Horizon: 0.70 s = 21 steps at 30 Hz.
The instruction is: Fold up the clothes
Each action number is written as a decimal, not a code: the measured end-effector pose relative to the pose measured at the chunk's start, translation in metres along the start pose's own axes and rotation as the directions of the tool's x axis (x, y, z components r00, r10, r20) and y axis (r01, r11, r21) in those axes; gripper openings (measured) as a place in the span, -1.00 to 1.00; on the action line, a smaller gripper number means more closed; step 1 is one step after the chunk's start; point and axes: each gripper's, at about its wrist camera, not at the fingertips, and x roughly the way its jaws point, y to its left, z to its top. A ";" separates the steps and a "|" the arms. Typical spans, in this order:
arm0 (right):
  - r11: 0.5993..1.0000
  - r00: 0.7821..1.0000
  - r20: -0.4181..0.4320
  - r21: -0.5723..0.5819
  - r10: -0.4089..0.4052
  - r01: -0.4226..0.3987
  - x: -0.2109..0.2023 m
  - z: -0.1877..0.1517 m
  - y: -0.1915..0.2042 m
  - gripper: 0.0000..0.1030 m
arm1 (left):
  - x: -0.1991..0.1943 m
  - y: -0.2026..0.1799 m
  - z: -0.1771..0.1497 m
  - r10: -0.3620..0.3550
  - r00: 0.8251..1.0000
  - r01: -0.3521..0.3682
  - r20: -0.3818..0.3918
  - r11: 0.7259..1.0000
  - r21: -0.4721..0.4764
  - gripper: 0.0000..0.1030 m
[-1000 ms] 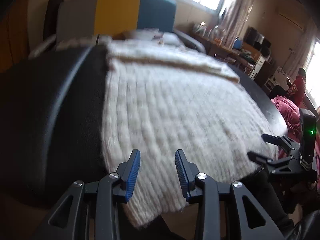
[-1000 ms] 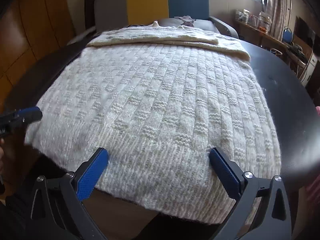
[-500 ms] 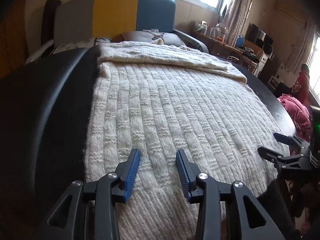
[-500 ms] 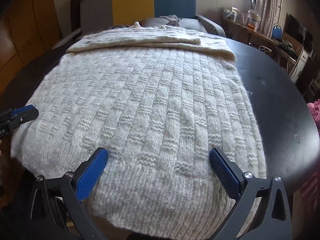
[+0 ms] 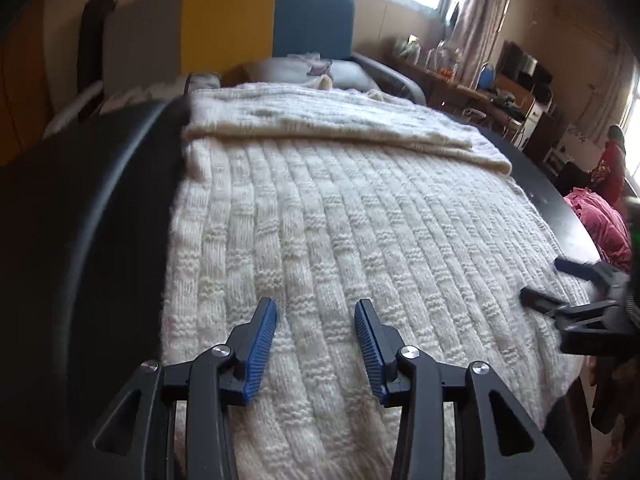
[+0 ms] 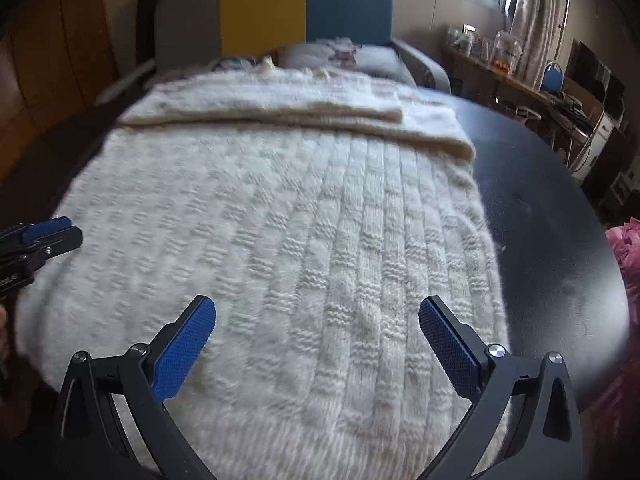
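Left wrist view — opening left hand-held gripper (image 5: 316, 320) empty above the sweater (image 5: 360, 240).

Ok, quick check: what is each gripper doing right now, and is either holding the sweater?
Left gripper: jaws opening, nothing between them, above the sweater.
Right gripper: wide open, holding nothing.

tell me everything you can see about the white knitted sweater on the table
The sweater is cream-white, thick and fuzzy, knitted in ribs broken by small blocks. It lies flat on the dark round table, covering most of it, its near hem hanging over the table's edge. At the far end a part is folded back across it as a doubled band. Both grippers hover over the near end; nothing grips the sweater.
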 end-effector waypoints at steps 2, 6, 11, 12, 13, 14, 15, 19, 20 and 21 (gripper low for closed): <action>1.000 1.000 -0.011 0.028 0.014 -0.013 0.008 -0.003 -0.004 1.00 | -0.001 -0.002 -0.002 0.007 1.000 -0.007 0.008 1.000 0.019 -0.18; 0.999 1.000 0.004 0.053 0.007 -0.007 0.005 -0.005 -0.004 1.00 | -0.014 0.000 0.004 -0.052 0.998 0.053 0.045 0.998 -0.037 -0.18; 0.999 1.000 -0.006 0.045 -0.025 0.025 0.003 -0.005 0.002 1.00 | -0.019 -0.007 0.027 -0.051 0.995 0.051 0.088 0.999 0.002 -0.18; 0.999 0.999 -0.008 0.035 -0.031 0.032 0.003 -0.004 0.003 1.00 | -0.015 -0.009 0.031 -0.040 0.996 0.039 0.076 0.999 0.014 -0.18; 0.999 0.999 -0.010 0.031 -0.033 0.034 0.001 -0.001 0.004 1.00 | -0.009 -0.010 0.035 -0.026 0.998 0.025 0.058 0.999 0.023 -0.18; 0.999 0.999 -0.003 0.030 -0.034 0.034 -0.001 0.002 0.003 1.00 | -0.004 -0.010 0.037 -0.011 0.999 0.010 0.047 1.000 0.025 -0.18; 0.999 0.999 0.015 0.028 -0.044 0.043 -0.005 0.006 0.003 1.00 | 0.001 -0.010 0.039 0.003 0.999 -0.004 0.042 1.000 0.021 -0.18; 0.996 0.994 0.051 0.004 -0.092 0.092 -0.006 0.024 -0.001 1.00 | 0.023 -0.002 0.040 0.056 0.998 -0.056 -0.002 0.998 -0.024 -0.18; 0.995 0.993 0.051 -0.003 -0.103 0.103 -0.003 0.028 -0.002 1.00 | 0.028 0.000 0.038 0.069 0.998 -0.069 -0.010 0.997 -0.042 -0.18; 0.994 0.993 0.037 -0.003 -0.108 0.108 0.003 0.031 -0.004 1.00 | 0.031 0.002 0.035 0.080 0.997 -0.081 -0.012 0.995 -0.054 -0.18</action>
